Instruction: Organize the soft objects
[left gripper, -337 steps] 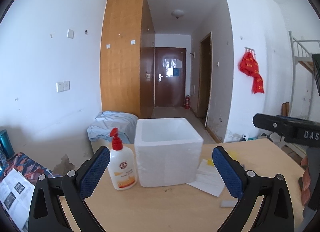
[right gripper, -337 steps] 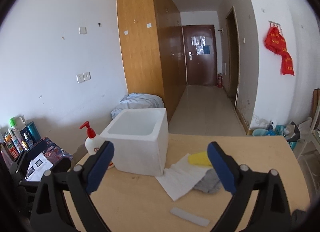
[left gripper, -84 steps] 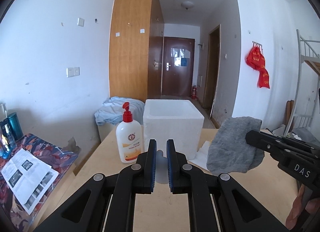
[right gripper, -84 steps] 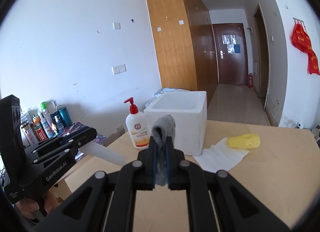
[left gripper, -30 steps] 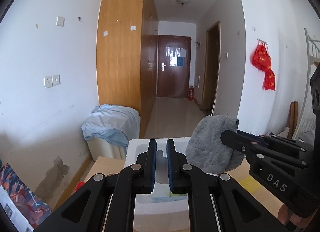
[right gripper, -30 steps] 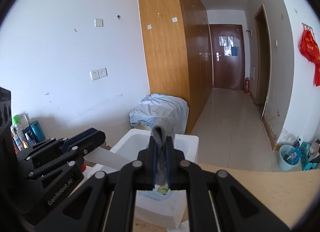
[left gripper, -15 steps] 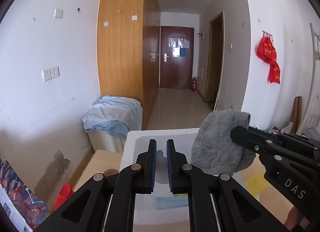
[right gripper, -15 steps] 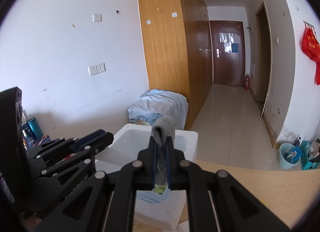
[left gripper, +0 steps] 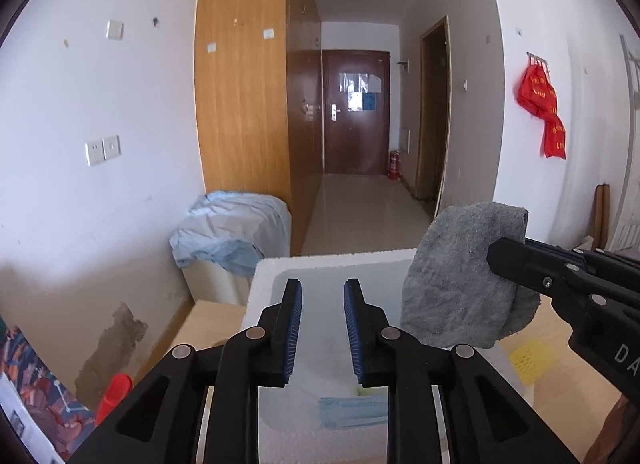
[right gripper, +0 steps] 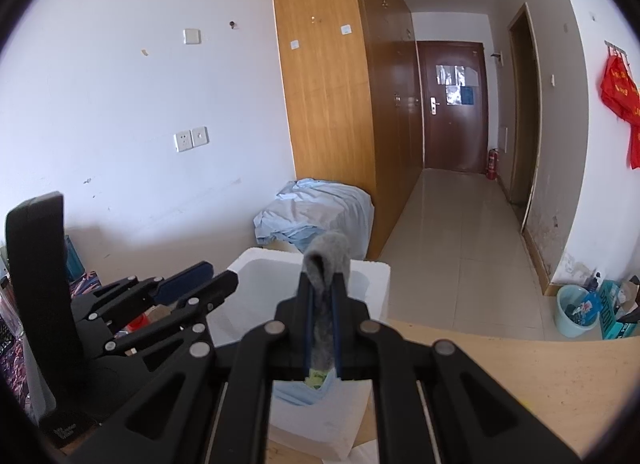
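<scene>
Grey cloth [left gripper: 464, 280] hangs folded from the right gripper [right gripper: 320, 328], whose jaws are pressed together on it, and it is above the open white foam box [left gripper: 340, 260]. In the left wrist view the cloth is at about 2 o'clock from the left gripper [left gripper: 322, 328], over the right wall of the box. Its long side hangs downward, toward the inside. The right gripper is therefore the one that can let it fall; I judge it needs only to come a little lower and to 9 o'clock, so the cloth clears the wall. The left gripper has its jaws a little apart with nothing between them, just above the box. A light blue folded thing [left gripper: 354, 410] already lies at the bottom. A yellow sponge [left gripper: 532, 358] remains on the wooden table [right gripper: 520, 368], at 3 o'clock from the box.
</scene>
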### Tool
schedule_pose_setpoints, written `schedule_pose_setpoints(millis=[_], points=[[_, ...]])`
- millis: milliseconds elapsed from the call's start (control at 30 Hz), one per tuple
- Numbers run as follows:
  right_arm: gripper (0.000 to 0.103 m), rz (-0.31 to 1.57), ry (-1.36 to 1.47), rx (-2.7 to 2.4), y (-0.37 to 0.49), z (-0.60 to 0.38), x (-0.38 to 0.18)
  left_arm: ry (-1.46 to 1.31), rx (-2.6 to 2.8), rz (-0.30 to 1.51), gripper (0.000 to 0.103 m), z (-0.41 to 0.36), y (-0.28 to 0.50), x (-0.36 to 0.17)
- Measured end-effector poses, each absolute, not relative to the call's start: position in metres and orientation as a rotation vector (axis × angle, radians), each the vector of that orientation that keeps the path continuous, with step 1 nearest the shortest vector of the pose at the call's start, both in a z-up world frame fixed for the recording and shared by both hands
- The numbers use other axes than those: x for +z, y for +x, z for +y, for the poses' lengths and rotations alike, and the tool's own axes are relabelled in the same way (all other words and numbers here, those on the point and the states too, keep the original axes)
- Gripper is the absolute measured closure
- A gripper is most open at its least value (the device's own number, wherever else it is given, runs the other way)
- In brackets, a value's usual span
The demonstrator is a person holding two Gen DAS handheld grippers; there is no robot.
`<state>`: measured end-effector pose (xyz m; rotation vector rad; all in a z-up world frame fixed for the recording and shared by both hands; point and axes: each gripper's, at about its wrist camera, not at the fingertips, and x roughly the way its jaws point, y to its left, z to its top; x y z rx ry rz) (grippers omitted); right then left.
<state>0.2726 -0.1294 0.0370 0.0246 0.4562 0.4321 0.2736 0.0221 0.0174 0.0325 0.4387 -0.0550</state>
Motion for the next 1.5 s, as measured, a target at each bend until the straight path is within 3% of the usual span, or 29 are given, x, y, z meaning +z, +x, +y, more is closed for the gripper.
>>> schedule_pose_setpoints(millis=[67,100,400,533,1367,1467,1500], points=[[0.092,0.455,0.027,0.432,0.273,-0.13,0.037,0.028,-0.038,0.423,0.03,0.023,0.271,0.018],[0.092,0.455,0.027,0.431,0.273,-0.13,0.037,0.028,-0.032,0.412,0.027,0.023,0.269,0.018],[0.092,0.462,0.031,0.437,0.274,-0.129,0.035,0.042,0.003,0.39,0.023,0.026,0.259,0.021],[0.092,0.47,0.027,0.446,0.277,-0.126,0.034,0.05,0.022,0.373,0.013,0.029,0.246,0.026],[0.092,0.545,0.023,0.514,0.303,-0.104,0.011,0.014,0.065,0.387,0.011,0.05,0.218,0.018],[0.078,0.547,0.012,0.506,0.303,-0.103,0.011,0.014,0.065,0.388,0.011,0.051,0.218,0.017],[0.065,0.541,0.012,0.501,0.301,-0.103,0.011,0.013,0.064,0.386,0.011,0.051,0.219,0.018]])
